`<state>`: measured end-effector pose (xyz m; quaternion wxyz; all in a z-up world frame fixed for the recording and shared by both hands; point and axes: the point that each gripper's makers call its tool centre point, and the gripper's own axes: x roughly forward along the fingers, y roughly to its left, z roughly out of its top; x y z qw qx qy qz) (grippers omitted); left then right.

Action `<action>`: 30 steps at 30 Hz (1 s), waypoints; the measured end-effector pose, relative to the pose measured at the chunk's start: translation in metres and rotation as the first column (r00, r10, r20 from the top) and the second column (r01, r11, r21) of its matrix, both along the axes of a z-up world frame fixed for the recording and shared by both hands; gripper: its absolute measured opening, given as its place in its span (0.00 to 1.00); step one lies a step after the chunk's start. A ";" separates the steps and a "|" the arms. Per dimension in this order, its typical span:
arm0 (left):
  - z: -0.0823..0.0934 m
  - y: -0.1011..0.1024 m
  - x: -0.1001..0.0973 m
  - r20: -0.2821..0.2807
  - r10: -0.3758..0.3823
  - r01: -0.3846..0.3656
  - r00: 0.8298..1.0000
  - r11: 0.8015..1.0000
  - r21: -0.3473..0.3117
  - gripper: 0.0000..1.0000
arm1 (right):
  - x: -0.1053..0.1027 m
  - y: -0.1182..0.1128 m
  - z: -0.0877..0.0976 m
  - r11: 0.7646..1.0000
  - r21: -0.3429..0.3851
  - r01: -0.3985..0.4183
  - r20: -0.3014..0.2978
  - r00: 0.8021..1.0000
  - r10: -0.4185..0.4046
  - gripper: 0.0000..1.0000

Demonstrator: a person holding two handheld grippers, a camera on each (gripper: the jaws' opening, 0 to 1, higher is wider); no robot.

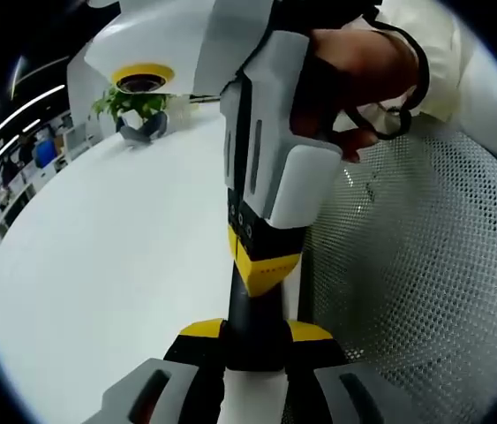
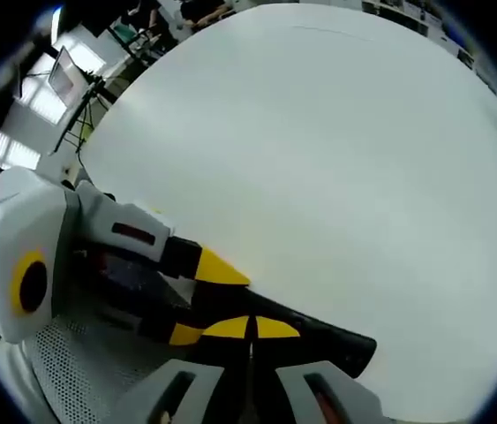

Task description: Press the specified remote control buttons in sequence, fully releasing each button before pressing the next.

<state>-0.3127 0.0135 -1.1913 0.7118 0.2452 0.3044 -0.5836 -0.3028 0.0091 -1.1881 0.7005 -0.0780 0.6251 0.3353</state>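
So my left gripper (image 1: 255, 331) has its yellow-tipped fingers clamped on the near end of the slim black remote control (image 1: 252, 309), one finger on each side. It's held up just over the edge of the plain white desk (image 1: 107, 265).

My right gripper (image 1: 264, 269) comes in from above, fingers pressed together into one yellow point that sits right on the remote's face. I honestly can't read which button.

There's a white mesh chair (image 1: 425, 265) beside me, and a small green potted plant (image 1: 138, 110) at the far end of the desk.
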 end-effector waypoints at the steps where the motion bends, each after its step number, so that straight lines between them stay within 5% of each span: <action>1: 0.000 0.000 0.000 0.000 0.000 0.000 1.000 1.000 0.000 0.24 | 0.000 -0.001 0.000 1.000 0.005 0.007 -0.003 1.000 -0.007 0.00; 14: 0.000 0.000 0.000 -0.003 0.002 -0.002 1.000 1.000 0.000 0.23 | 0.002 -0.002 0.000 0.998 0.039 0.056 -0.010 0.998 -0.056 0.00; 30: -0.001 -0.002 0.002 -0.003 0.022 -0.022 1.000 1.000 0.009 0.24 | 0.002 -0.002 0.001 0.998 0.040 0.048 0.054 0.997 -0.050 0.00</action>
